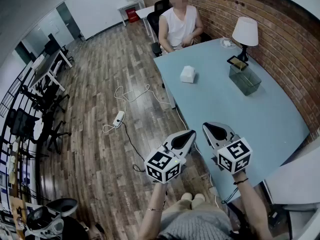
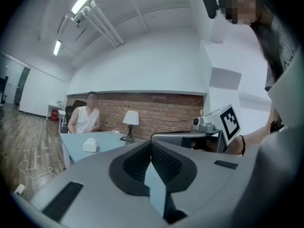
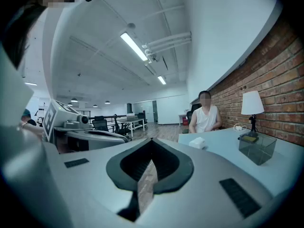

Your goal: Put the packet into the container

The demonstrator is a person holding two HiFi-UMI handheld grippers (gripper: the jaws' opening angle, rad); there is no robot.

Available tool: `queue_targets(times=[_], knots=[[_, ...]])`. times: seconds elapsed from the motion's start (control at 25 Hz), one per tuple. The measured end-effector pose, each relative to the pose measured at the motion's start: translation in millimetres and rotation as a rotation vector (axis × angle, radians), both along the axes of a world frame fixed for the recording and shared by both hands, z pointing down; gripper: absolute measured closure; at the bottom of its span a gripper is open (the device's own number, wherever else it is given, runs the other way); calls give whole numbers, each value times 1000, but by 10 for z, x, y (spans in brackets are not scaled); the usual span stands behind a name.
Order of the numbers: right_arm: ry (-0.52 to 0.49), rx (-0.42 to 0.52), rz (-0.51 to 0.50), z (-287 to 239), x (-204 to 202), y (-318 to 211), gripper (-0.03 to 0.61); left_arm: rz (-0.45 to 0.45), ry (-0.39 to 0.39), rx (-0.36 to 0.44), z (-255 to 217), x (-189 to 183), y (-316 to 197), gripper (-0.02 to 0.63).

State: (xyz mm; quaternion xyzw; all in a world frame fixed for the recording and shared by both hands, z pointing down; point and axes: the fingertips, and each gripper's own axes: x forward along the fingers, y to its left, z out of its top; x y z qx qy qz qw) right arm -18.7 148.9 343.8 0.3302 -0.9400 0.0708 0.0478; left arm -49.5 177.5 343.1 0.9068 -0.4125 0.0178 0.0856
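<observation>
The white packet (image 1: 187,74) lies on the light blue table (image 1: 235,114), towards the far left side; it also shows as the packet (image 2: 90,145) and the packet (image 3: 197,142) in the two gripper views. A clear, box-shaped container (image 1: 245,79) stands further right near the brick wall, the same container (image 3: 257,148) seen in the right gripper view. My left gripper (image 1: 191,133) and right gripper (image 1: 206,126) hover side by side at the table's near edge, far from both. Each has its jaws together with nothing between them, as the left gripper (image 2: 151,145) and right gripper (image 3: 152,140) show.
A person (image 1: 178,21) sits at the table's far end. A lamp (image 1: 245,34) and a small dark tray (image 1: 237,62) stand behind the container. A white cable and power strip (image 1: 119,118) lie on the wooden floor to the left. Office chairs (image 1: 45,114) stand at the far left.
</observation>
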Motion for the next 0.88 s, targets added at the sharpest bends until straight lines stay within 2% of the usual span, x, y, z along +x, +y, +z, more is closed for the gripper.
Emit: queue_targets(times=[0.88], knots=[[9, 5, -30, 64, -20, -39, 566, -6, -11, -2, 5, -16, -73, 604]])
